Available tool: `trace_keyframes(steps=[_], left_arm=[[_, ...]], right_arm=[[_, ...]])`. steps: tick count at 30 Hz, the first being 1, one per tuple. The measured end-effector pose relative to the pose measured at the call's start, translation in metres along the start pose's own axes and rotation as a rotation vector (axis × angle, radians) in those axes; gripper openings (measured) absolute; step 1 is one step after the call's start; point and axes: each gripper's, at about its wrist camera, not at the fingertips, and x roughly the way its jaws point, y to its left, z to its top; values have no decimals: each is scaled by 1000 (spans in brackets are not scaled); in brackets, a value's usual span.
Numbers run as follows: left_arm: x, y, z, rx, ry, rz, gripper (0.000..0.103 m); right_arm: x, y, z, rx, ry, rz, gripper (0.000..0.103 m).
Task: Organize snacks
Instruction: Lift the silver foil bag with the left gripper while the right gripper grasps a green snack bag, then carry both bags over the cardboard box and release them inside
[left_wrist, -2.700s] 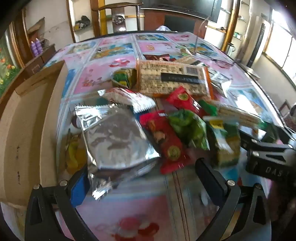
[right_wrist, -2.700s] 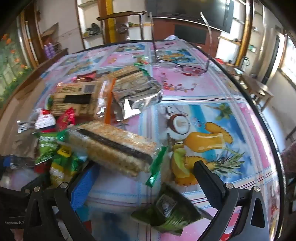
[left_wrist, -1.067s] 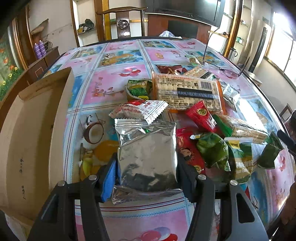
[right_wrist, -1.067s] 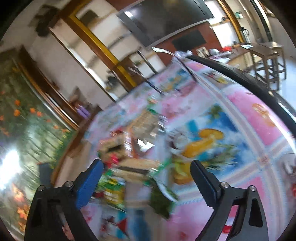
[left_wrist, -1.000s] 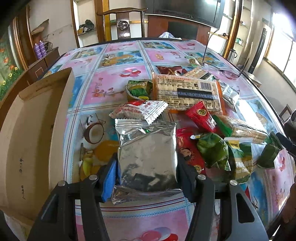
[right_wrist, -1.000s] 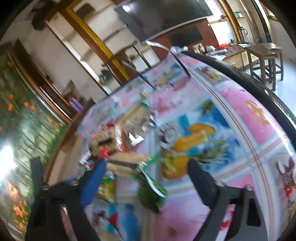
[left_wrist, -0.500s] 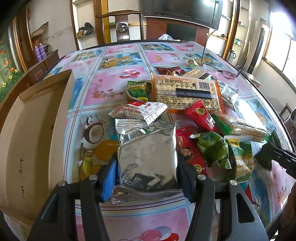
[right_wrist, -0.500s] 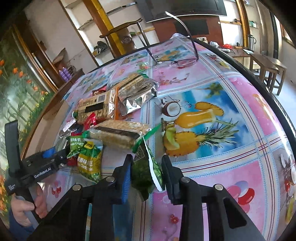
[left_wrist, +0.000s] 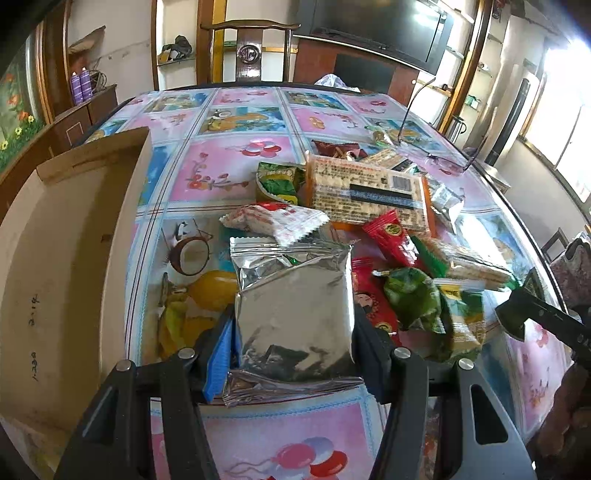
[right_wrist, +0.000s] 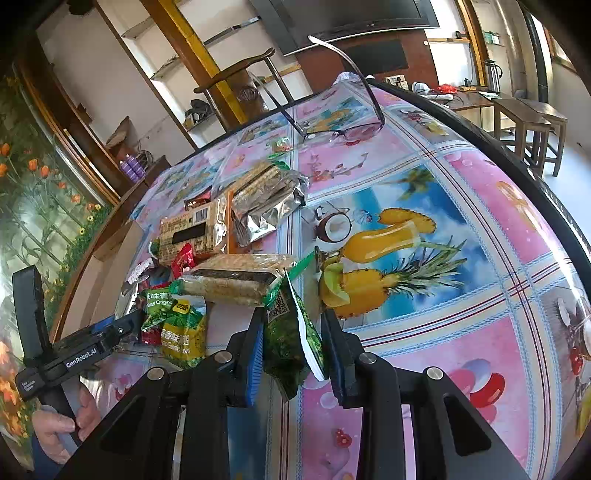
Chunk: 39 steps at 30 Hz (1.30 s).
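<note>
A silver foil packet (left_wrist: 291, 302) lies on the patterned table, and my left gripper (left_wrist: 293, 343) is shut on its near end. The right gripper (right_wrist: 295, 350) is shut on a small green snack packet (right_wrist: 288, 332), which stands on edge between the pads at the near side of the pile. In the right wrist view the left gripper (right_wrist: 110, 332) shows at the far left, held by a hand (right_wrist: 59, 424). The snack pile holds a big cracker pack (left_wrist: 365, 192), a long wafer pack (right_wrist: 236, 280), red packets (left_wrist: 391, 236) and green pea bags (left_wrist: 413, 299).
An open cardboard box (left_wrist: 74, 258) stands along the table's left side. A pair of glasses (right_wrist: 343, 129) lies beyond the pile. The table's black rim (right_wrist: 517, 162) curves round on the right. Wooden chairs and a TV cabinet stand behind the table.
The right gripper swung down from a blurred, open pose and closed on the green packet. The left gripper closed on the silver packet earlier and has since held still.
</note>
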Motion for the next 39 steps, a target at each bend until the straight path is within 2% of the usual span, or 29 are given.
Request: trace_keyframes(steps=[4,13,19,28,39], left_arm=[[-14,-7,-1,18,-35,-35,58],[-39,-15,-2,48,-90,-59,58],[-48,-6,-1,30,-111,-73,58],[-62,10,-1,-9,-137,-64,58],[-71,37,0,-70,-161,-49,58]], right_arm=[[-4,-3,0,17,-20,-8,32],[-16,0,5,31,-73,-40,32],[-26,20,10,-3,-101,-23,32],[-13,62,10,-61,-46,74,32],[-2,103,11,-136,-6,127,32]])
